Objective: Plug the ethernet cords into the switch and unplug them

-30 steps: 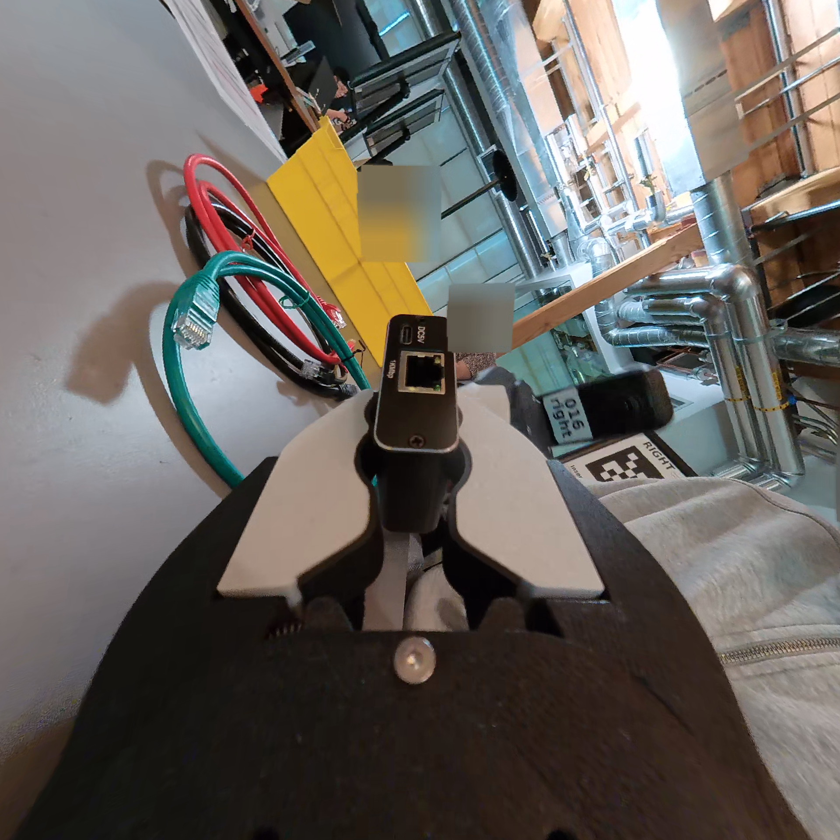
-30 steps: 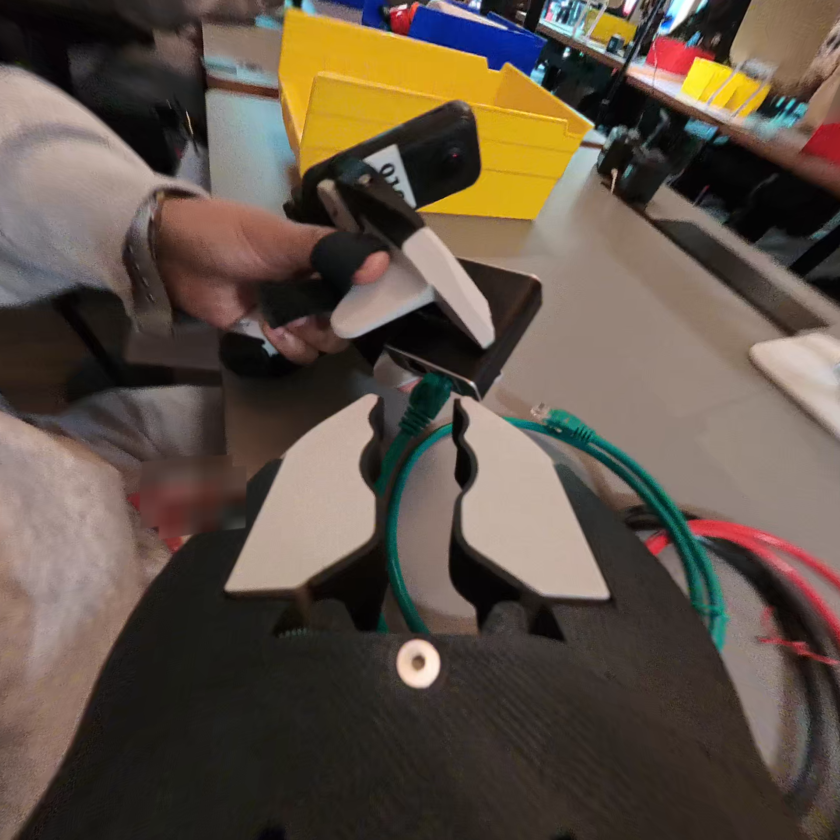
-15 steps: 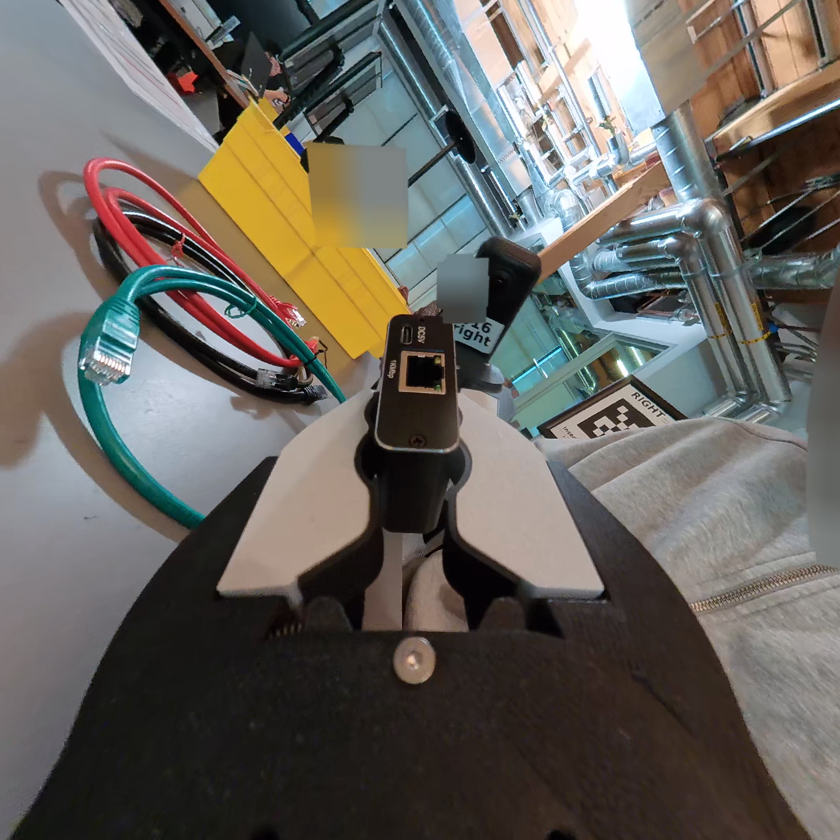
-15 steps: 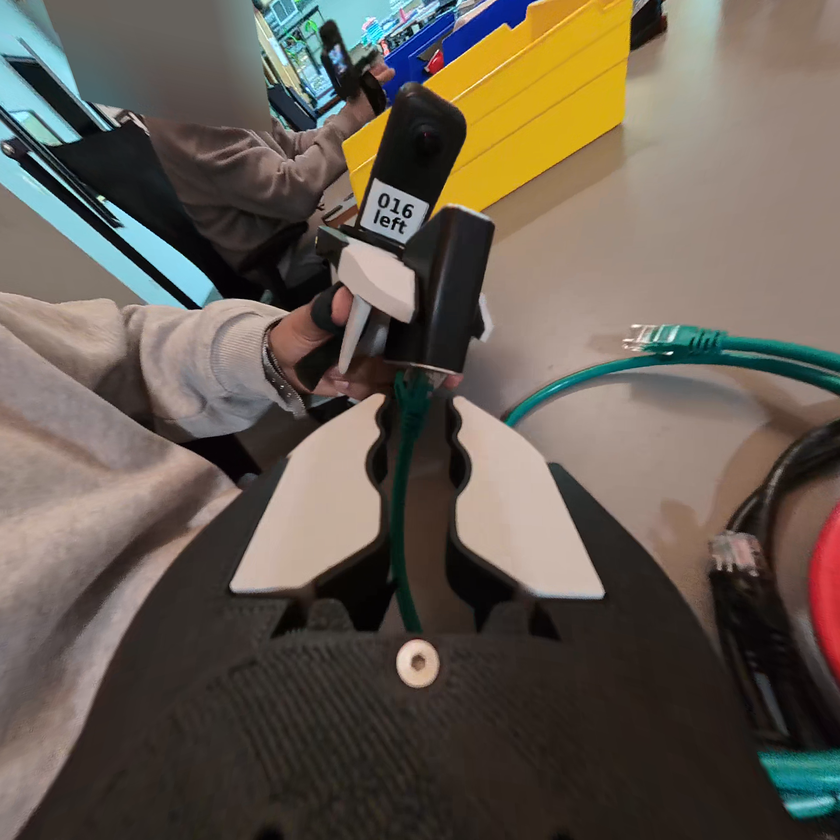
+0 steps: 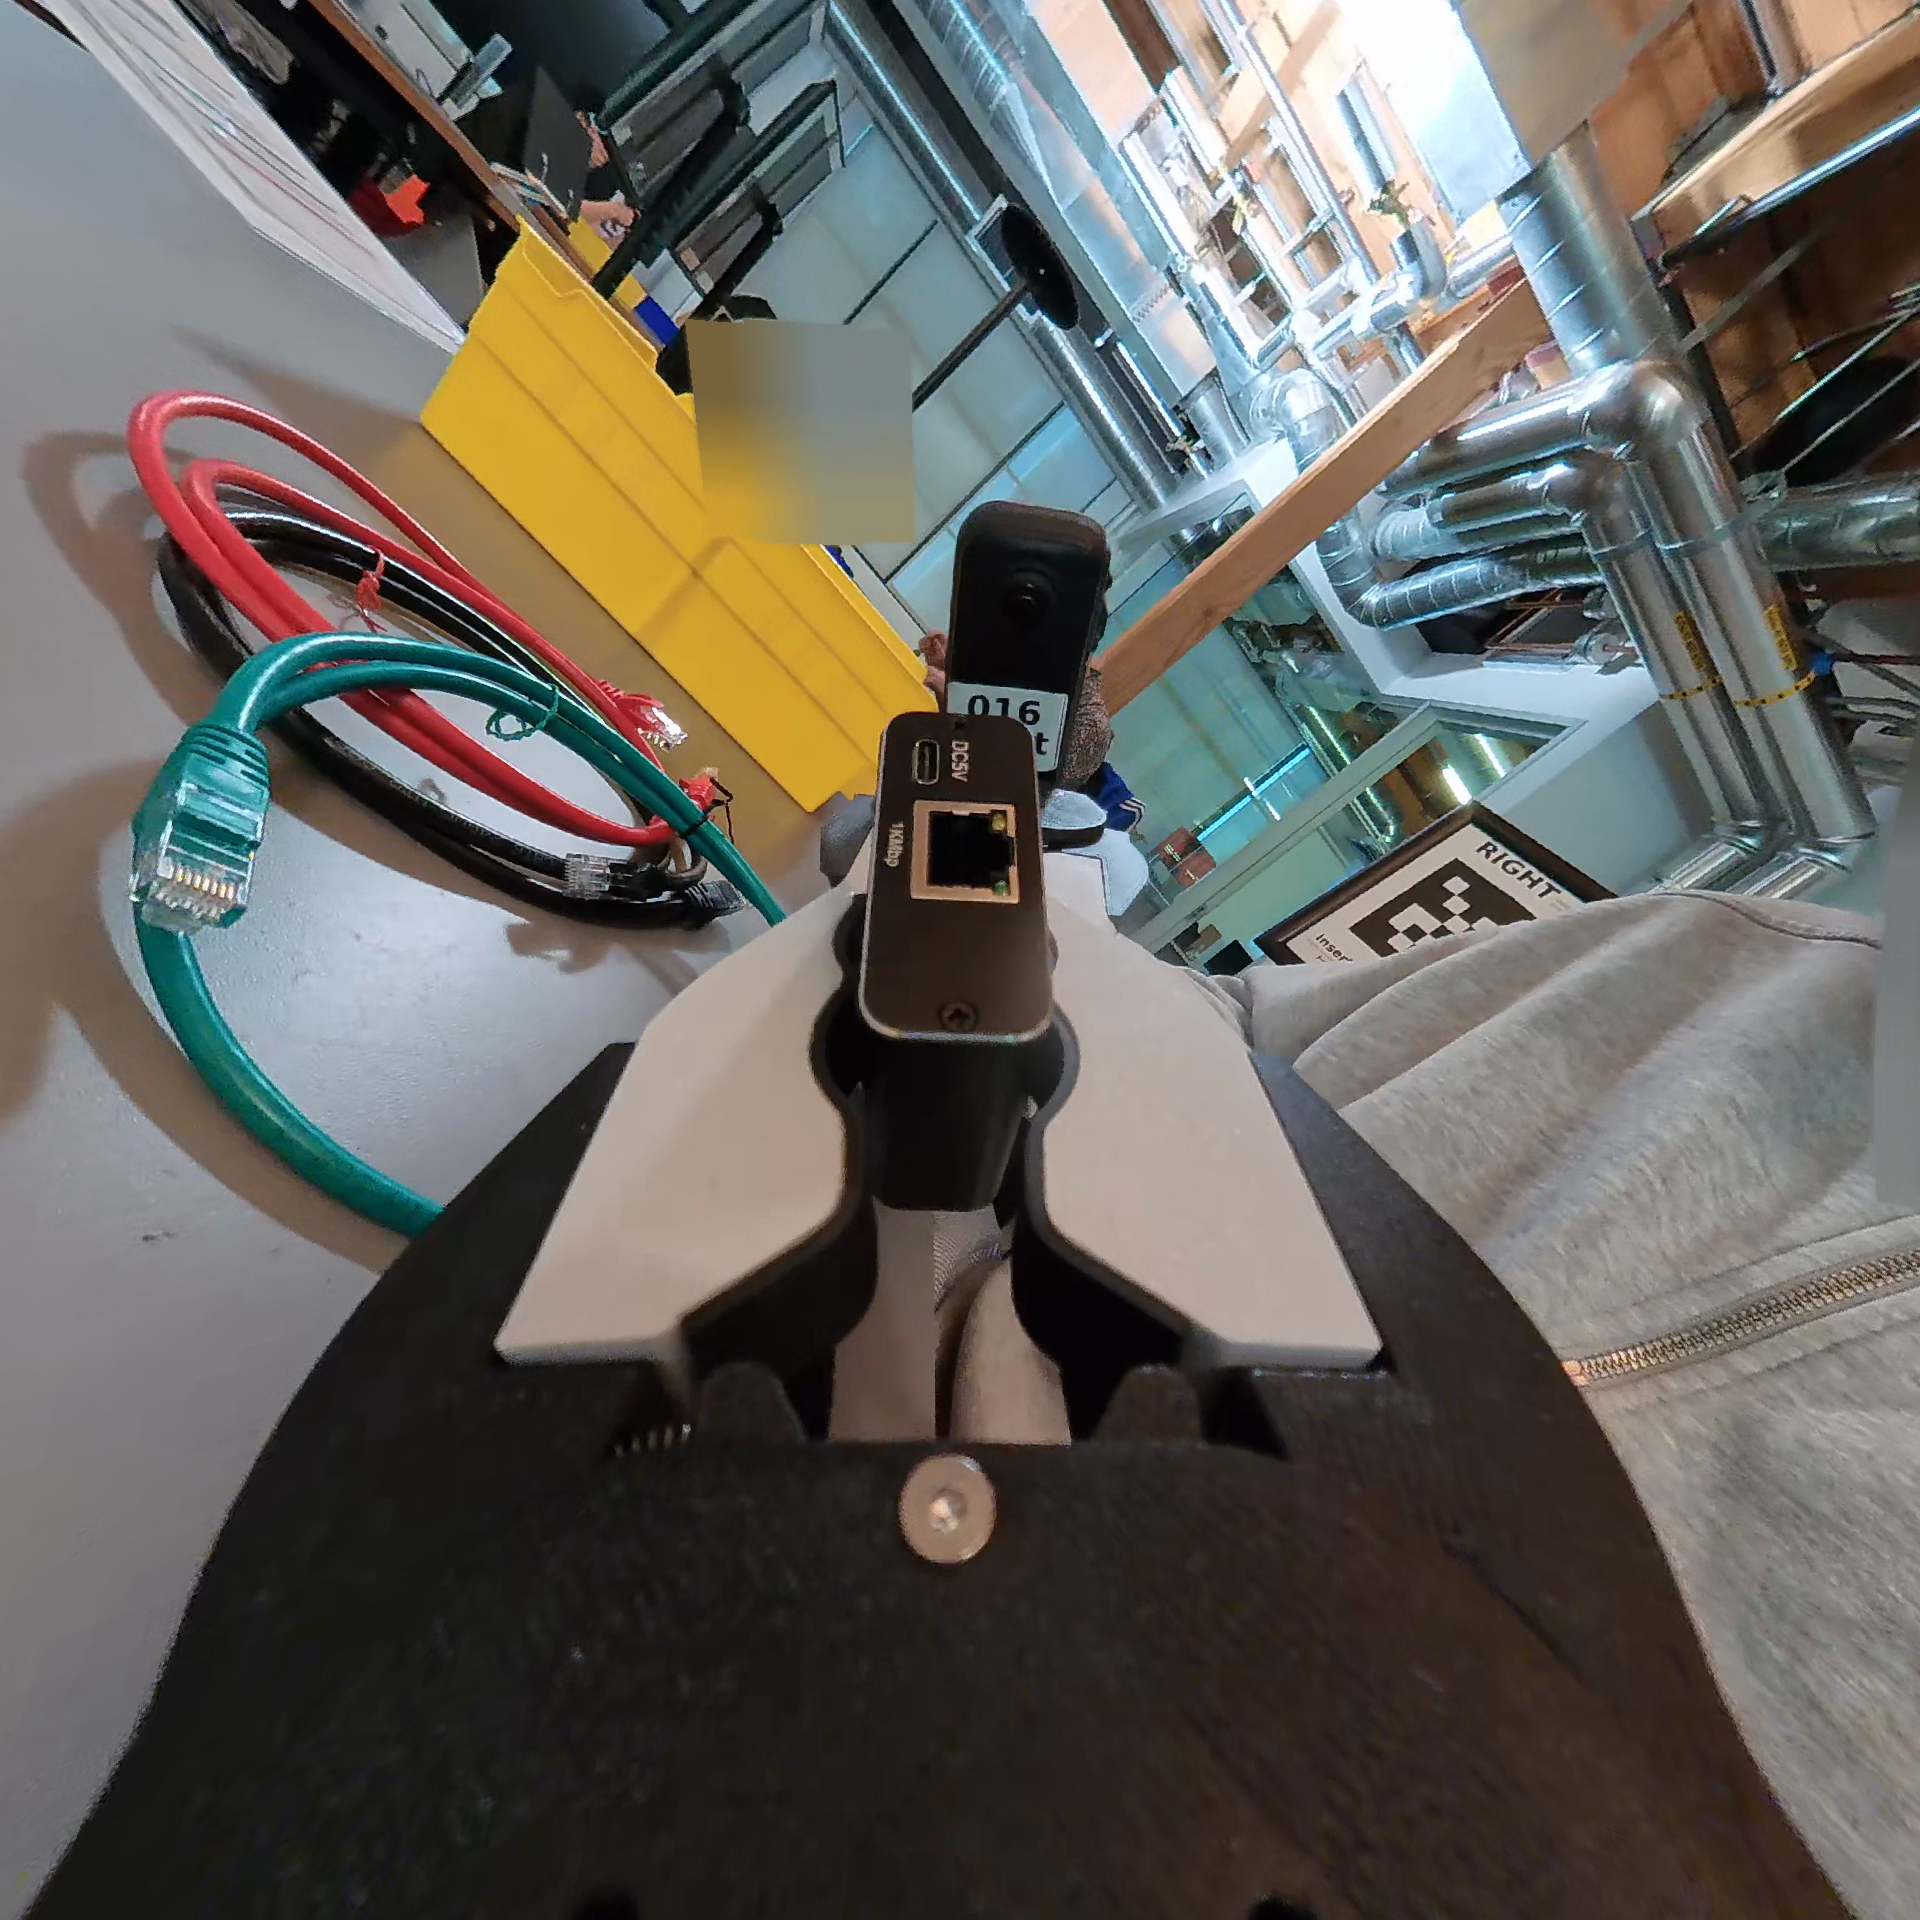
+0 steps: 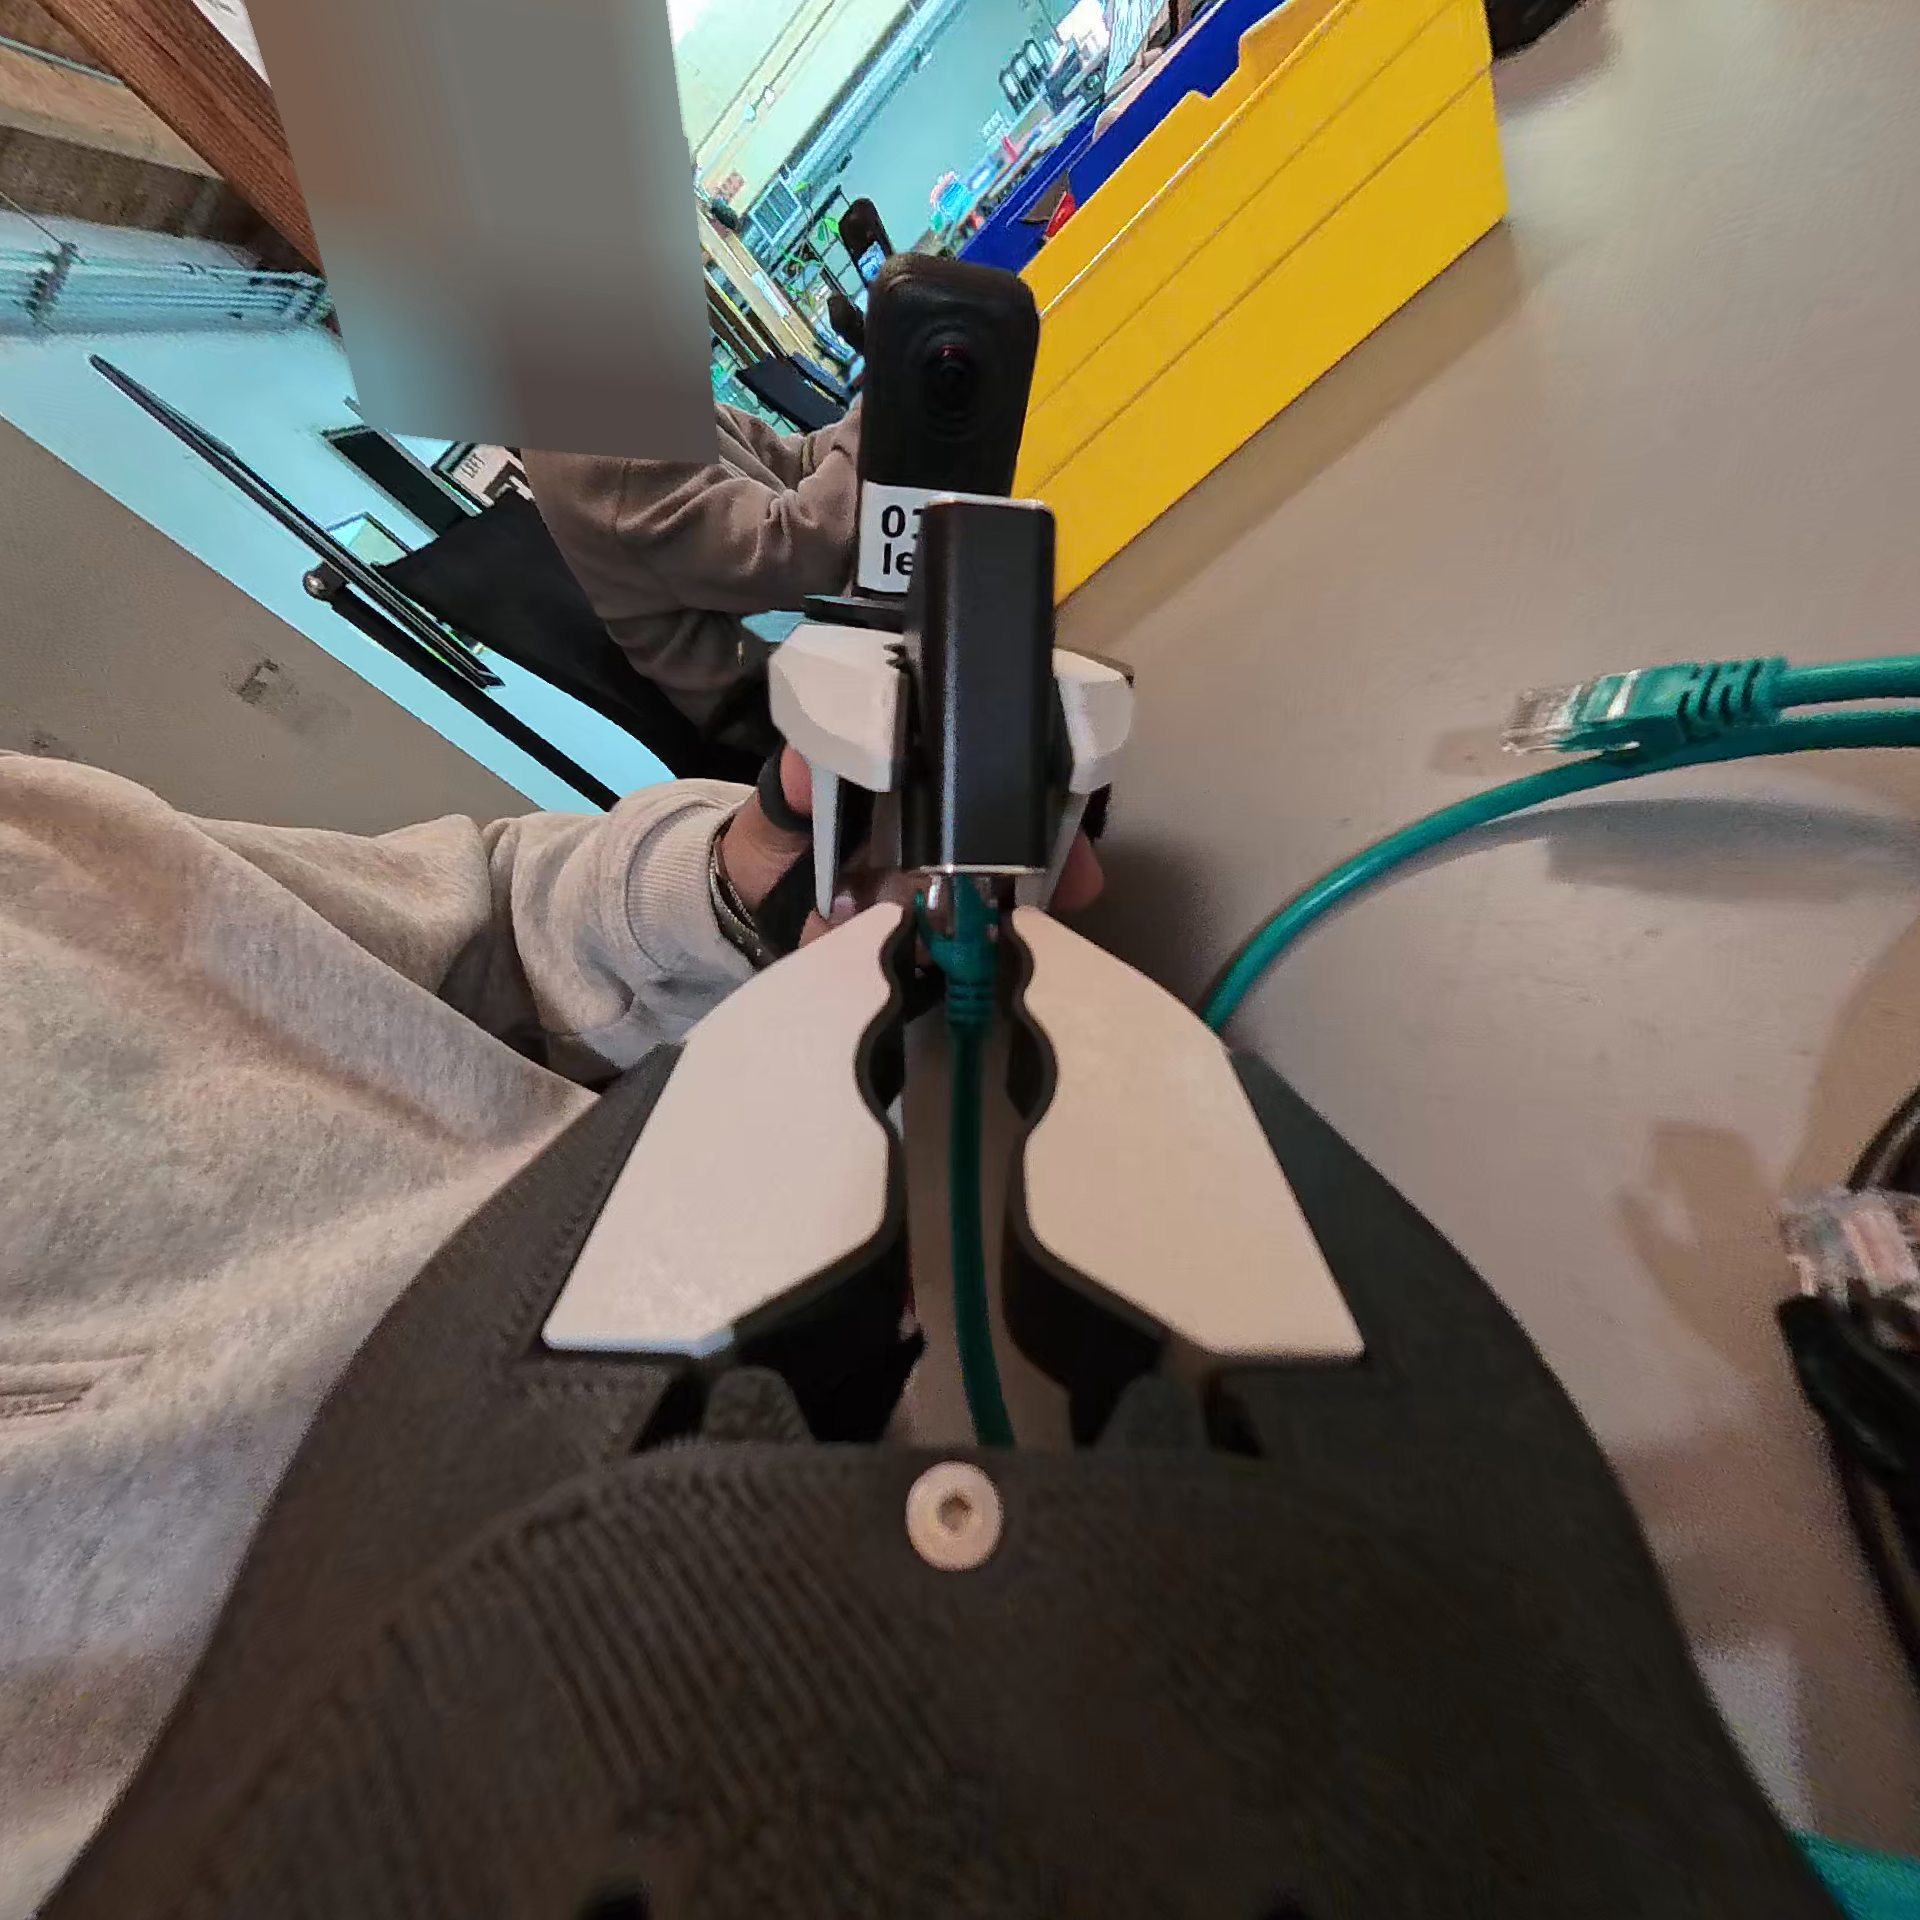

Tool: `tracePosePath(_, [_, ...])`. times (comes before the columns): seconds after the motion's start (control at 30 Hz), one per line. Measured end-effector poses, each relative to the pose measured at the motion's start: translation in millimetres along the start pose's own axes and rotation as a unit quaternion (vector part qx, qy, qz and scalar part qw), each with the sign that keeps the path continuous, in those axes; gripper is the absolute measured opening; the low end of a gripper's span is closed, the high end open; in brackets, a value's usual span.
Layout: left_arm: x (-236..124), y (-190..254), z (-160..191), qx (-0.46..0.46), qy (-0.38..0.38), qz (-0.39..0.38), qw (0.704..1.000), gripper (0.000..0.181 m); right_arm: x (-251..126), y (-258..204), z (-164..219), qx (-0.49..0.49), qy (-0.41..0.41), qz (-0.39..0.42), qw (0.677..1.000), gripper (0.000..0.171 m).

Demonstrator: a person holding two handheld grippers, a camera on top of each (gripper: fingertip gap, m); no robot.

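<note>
Two grippers meet: our left gripper [image 5: 951, 997] clamps the small black metal switch [image 5: 954, 883], which bears white lettering. Our right gripper [image 6: 961, 971] stands slightly parted around the green ethernet cord [image 6: 966, 1122], whose plug sits at the switch's underside; whether the fingers grip it, we cannot tell.

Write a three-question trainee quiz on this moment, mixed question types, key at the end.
1. True or false: the left gripper is shut on the black switch.
2. Which cable runs between the right gripper's jaws to the switch? A) red B) green C) black
3. Fill in: the green cable's free plug lies on the ____.

Key:
1. True: the jaws clamp the switch's sides, with its end port facing the camera and unoccupied.
2. B. Its plug sits at the switch's far end; full seating cannot be judged. The jaws stand apart from the cable.
3. Table, beside the coiled red cable and black cable.
</note>
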State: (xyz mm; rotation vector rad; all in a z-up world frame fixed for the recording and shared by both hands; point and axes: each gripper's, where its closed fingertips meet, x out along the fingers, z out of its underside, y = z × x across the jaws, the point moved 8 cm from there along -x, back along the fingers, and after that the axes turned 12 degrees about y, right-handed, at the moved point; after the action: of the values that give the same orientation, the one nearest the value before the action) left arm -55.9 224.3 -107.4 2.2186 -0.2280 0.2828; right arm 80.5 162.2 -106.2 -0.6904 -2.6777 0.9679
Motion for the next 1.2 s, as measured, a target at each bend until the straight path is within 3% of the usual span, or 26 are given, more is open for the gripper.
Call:
tracePosePath(0.77, [5,6,-2,0.019,0.008,-0.047,0.999,0.029,0,10,-8,0.038,0.006,0.015,0.999,0.013])
tracePosePath(0.9, [1,6,-9,-0.03,0.068,-0.043,0.996,0.028,1,8,-5,0.006,-0.025,0.038,0.999,0.012])
tracePosePath(0.97, [-24,8,-40,-0.084,0.208,-0.01,0.974,0.026,-13,19,1,-0.005,-0.04,0.082,0.996,0.012])
tracePosePath(1.0, [-37,10,-53,-0.057,0.216,-0.025,0.974,0.025,-18,18,-4,0.031,-0.006,0.062,0.998,0.012])
tracePosePath(1.07, [-46,11,-57,0.049,0.153,-0.083,0.984,0.026,-23,15,-20,0.061,0.059,0.026,0.996,0.012])
tracePosePath(1.2, [-29,14,-46,0.033,0.12,-0.044,0.991,0.026,-28,17,-31,0.018,0.066,0.03,0.997,0.013])
